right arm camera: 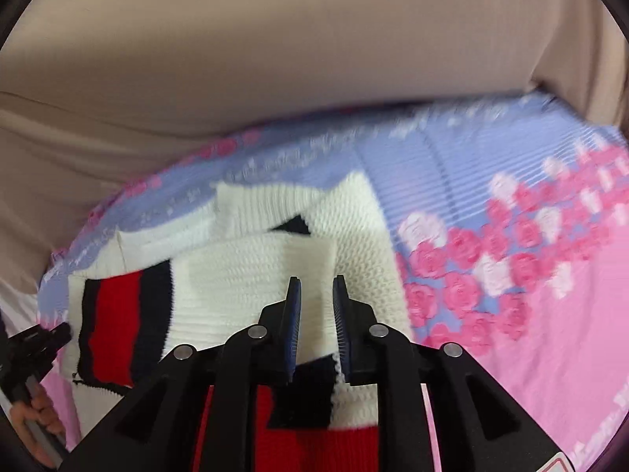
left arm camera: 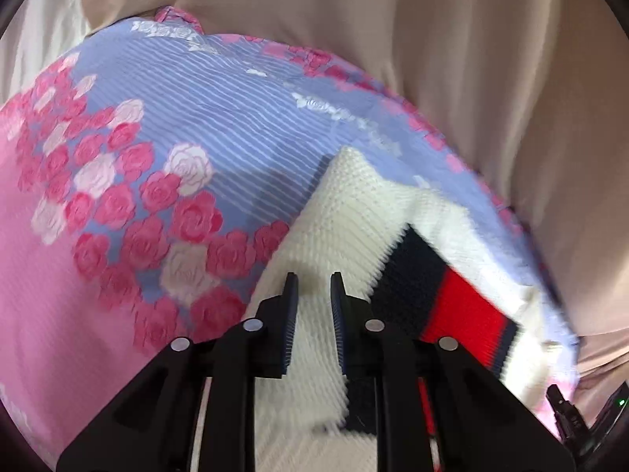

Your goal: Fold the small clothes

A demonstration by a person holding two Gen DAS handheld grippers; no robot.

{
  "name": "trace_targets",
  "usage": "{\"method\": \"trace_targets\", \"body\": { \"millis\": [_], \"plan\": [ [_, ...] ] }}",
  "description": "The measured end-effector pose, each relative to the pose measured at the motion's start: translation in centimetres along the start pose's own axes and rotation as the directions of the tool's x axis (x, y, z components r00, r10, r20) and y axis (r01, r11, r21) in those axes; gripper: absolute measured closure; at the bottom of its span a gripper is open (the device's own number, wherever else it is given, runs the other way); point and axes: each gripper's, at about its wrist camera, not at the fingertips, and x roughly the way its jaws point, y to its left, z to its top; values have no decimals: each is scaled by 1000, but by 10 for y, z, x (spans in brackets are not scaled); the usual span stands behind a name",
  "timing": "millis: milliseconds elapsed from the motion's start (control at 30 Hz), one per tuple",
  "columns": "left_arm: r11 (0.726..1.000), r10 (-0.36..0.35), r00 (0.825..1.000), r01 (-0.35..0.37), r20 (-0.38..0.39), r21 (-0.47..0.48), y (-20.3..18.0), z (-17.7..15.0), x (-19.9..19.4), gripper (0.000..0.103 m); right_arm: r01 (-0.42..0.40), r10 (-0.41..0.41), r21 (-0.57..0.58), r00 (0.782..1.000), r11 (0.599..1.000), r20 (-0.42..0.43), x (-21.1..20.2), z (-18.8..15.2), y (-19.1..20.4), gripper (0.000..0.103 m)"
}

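We see a white knit sweater (right arm camera: 275,275) with red and navy bands lying partly folded on a floral bedspread (left arm camera: 129,181) of pink roses and lavender stripes. In the right wrist view the sweater fills the centre and reaches toward 9 o'clock, where its striped cuff (right arm camera: 118,322) lies flat. The right gripper (right arm camera: 317,291) hangs over the white knit, fingers parted by a narrow gap with nothing caught between them. In the left wrist view the left gripper (left arm camera: 313,287) is likewise released above the white knit (left arm camera: 354,212), a navy and red band (left arm camera: 452,299) at 4 o'clock. We see a hand (right arm camera: 39,409) on a handle at 8 o'clock in the right wrist view. Beige fabric (right arm camera: 295,47) rises behind the bedspread at 12 o'clock.
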Motion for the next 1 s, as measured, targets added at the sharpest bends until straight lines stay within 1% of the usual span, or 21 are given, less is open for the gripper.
{"method": "trace_targets", "body": {
  "millis": [33, 100, 167, 233, 300, 333, 367, 400, 500, 567, 600, 633, 667, 700, 733, 767, 800, 833, 900, 933, 1000],
  "plan": [
    [1000, -15, 1000, 15, 10, 0, 0, -10, -19, 80, -10, 10, -26, 1000, 1000, 16, -11, -6, 9, 82],
    [999, -38, 999, 38, 16, 2, -1, -24, -33, 78, -77, 76, -80, 997, 994, -11, -17, -19, 30, 85],
    [999, -41, 999, 41, -26, -11, -3, -41, -27, 78, -160, 148, -147, 985, 976, -94, -6, -38, 66, 89],
    [999, -19, 997, 16, -78, -38, -1, -51, -9, 78, -215, 191, -189, 972, 958, -138, 12, -51, 93, 90],
    [998, -1, 998, -3, -70, -59, 4, -55, -3, 80, -192, 155, -245, 974, 950, -162, 31, -55, 107, 93],
    [999, 11, 998, -14, -60, -44, 4, -53, -4, 80, -153, 110, -262, 979, 953, -175, 44, -57, 107, 95],
    [999, 11, 998, -13, -65, -37, 5, -51, -3, 80, -126, 85, -245, 981, 961, -172, 50, -56, 96, 98],
    [999, 1, 997, -4, -73, -41, 8, -48, -3, 80, -134, 102, -192, 980, 972, -169, 53, -53, 79, 102],
    [999, -22, 996, 19, -86, -39, 19, -42, -2, 86, -62, 51, -73, 988, 995, -149, 46, -46, 26, 103],
    [999, -46, 996, 45, -80, -19, 24, -44, -4, 89, 10, -11, -3, 986, 1000, -166, 32, -47, -8, 91],
    [999, -52, 996, 51, -74, -4, 26, -45, -7, 89, -5, 10, 33, 986, 999, -166, 19, -50, -23, 95],
    [998, -57, 996, 58, -65, 21, 29, -48, -15, 89, -37, 47, 67, 987, 997, -155, -1, -57, -37, 93],
    [997, -63, 996, 66, -59, 39, 31, -51, -23, 89, -40, 51, 79, 987, 996, -151, -17, -66, -48, 88],
    [997, -45, 998, 48, -54, 63, 36, -56, -36, 82, -30, 42, 79, 987, 996, -152, -34, -77, -59, 80],
    [997, -7, 999, 11, -47, 75, 42, -61, -48, 59, -26, 38, 75, 986, 997, -161, -54, -96, -73, 76],
    [997, 10, 999, -7, -33, 81, 50, -68, -61, 52, -28, 41, 75, 983, 997, -177, -69, -114, -81, 67],
    [996, 8, 1000, -6, -24, 84, 60, -77, -74, 48, -31, 46, 74, 978, 997, -201, -80, -134, -88, 62],
    [996, 6, 999, -2, -41, 92, 73, -90, -88, 44, -31, 47, 69, 970, 997, -237, -92, -162, -95, 60],
    [996, 11, 995, -2, -101, 91, 97, -117, -105, 41, -29, 47, 64, 950, 998, -309, -109, -208, -109, 58],
    [997, 14, 988, -2, -152, 81, 113, -141, -116, 40, -41, 62, 68, 933, 997, -354, -118, -233, -119, 58],
    [999, 0, 975, 11, -223, 52, 133, -172, -124, 37, -61, 86, 74, 906, 995, -415, -121, -267, -122, 58]
  ]
}}
